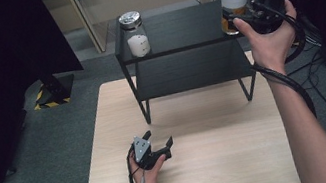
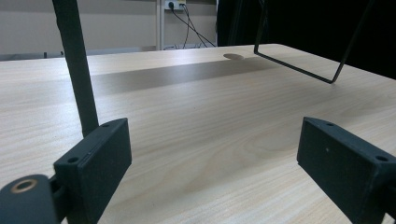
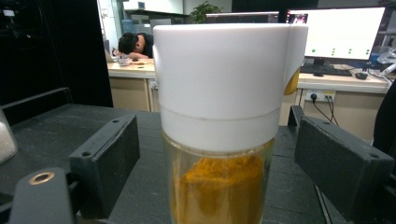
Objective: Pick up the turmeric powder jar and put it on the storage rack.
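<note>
Item: spice jar (image 3: 219, 116) on shelf (image 1: 180, 27), R gripper (image 1: 259, 13) jaws wide either side w/o contact—centre it, then close below lid; L gripper (image 1: 153, 149) wide, empty on table (image 1: 214, 163).

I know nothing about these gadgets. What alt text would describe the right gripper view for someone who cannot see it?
A clear jar with a white lid, holding orange-yellow powder, stands close up on a black shelf between the two open black jaws of the right gripper, which do not touch it. Behind it are office desks and a lit monitor.
</note>
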`<act>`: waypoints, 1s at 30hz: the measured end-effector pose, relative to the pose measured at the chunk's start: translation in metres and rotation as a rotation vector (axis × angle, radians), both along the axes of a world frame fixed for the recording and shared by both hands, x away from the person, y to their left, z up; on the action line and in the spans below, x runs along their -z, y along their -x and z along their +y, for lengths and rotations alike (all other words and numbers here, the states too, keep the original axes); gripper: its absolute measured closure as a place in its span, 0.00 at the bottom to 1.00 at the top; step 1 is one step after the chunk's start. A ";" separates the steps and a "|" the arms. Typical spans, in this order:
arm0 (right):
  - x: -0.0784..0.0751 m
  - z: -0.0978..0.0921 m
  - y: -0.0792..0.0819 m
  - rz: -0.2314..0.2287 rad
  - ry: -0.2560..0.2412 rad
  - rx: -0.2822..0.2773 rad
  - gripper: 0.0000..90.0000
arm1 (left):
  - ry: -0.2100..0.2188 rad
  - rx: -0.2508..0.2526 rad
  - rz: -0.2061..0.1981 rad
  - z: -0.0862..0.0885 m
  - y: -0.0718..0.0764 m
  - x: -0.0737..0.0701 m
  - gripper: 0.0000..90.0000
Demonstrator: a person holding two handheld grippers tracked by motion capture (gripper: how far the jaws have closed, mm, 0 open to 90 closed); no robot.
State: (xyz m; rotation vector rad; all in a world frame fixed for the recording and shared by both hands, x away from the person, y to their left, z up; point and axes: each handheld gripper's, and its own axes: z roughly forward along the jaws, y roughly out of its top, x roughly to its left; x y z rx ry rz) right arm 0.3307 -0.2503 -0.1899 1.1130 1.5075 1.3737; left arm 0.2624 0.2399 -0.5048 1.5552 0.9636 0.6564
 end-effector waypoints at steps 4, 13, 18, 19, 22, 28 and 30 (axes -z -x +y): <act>0.002 -0.001 0.003 -0.009 0.001 -0.006 0.16 | 0.000 0.000 -0.001 0.000 0.000 0.000 0.11; 0.006 -0.001 0.010 -0.014 0.002 -0.005 0.16 | 0.000 0.000 -0.001 0.000 0.000 0.000 0.11; 0.011 -0.003 0.014 -0.017 -0.003 -0.009 0.16 | 0.000 0.000 0.001 0.000 0.000 0.000 0.11; 0.012 -0.003 0.016 -0.019 -0.001 -0.011 0.16 | 0.000 0.000 0.001 0.000 0.000 0.000 0.10; 0.014 -0.005 0.019 -0.023 0.001 -0.011 0.16 | 0.000 0.000 0.001 0.000 0.000 0.000 0.10; 0.021 -0.010 0.025 -0.036 -0.006 -0.012 0.17 | -0.003 -0.001 0.001 -0.001 0.000 0.000 0.11; 0.023 -0.011 0.026 -0.033 -0.003 -0.011 0.17 | -0.002 -0.001 0.001 -0.001 0.000 0.000 0.10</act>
